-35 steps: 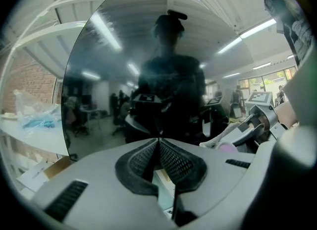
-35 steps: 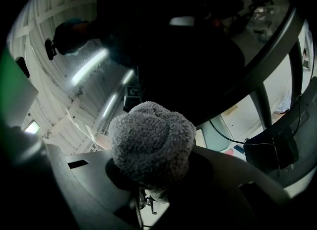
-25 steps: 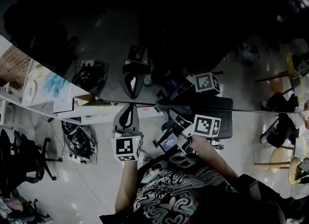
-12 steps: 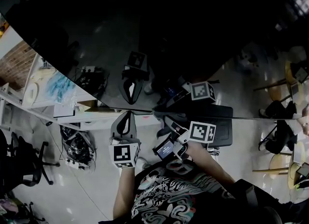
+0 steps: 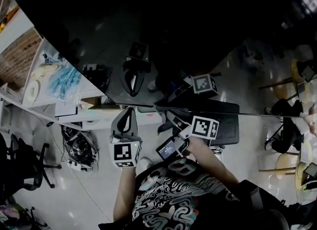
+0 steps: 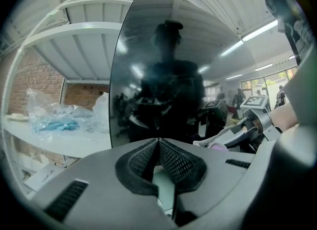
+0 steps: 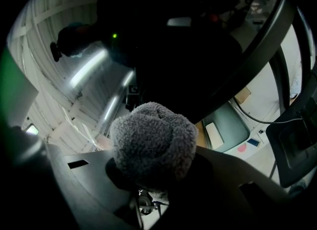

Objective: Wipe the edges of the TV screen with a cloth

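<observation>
Low in the head view, the left hand-held gripper (image 5: 128, 112) has its jaws pressed together on nothing. Its tip is just beside the lower edge of the TV screen (image 5: 208, 40), so a small nudge forward would likely knock hard plastic against the glass. Just to its right, the right hand-held gripper (image 7: 157, 170) is clamped on a grey fleecy cloth (image 7: 153, 142), bunched into a wad that stands proud of the jaws. I cannot tell whether the wad touches the screen. Dragged along the edge, it could snag and pull out of the grip, or flatten until the jaw tips scrape the screen, which fills the upper frame. Pressing too hard might also rock it.
</observation>
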Demonstrator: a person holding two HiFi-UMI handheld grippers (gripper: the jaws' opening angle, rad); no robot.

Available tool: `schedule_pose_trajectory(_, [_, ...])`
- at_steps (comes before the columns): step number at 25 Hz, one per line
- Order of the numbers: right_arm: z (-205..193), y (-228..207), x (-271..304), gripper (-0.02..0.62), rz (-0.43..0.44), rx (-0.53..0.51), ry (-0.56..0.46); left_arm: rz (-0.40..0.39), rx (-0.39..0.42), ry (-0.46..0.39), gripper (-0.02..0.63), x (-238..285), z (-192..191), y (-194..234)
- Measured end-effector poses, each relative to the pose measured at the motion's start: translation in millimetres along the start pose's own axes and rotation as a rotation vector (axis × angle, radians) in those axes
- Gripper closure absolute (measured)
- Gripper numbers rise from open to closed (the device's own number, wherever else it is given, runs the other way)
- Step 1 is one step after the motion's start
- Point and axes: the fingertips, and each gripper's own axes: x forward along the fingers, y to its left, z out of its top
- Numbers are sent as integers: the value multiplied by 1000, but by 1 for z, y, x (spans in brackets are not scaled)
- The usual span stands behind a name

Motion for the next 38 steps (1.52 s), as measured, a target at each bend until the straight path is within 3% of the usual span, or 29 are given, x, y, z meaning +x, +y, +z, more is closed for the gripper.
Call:
schedule_pose_trajectory(16, [-18, 19, 22, 463, 20, 1, -1, 13, -6, -6, 588, -28, -2, 16])
schedule_pose_trajectory(38, [-51, 48, 101, 463, 37, -7, 11, 37, -30, -6, 588, -47, -21, 96])
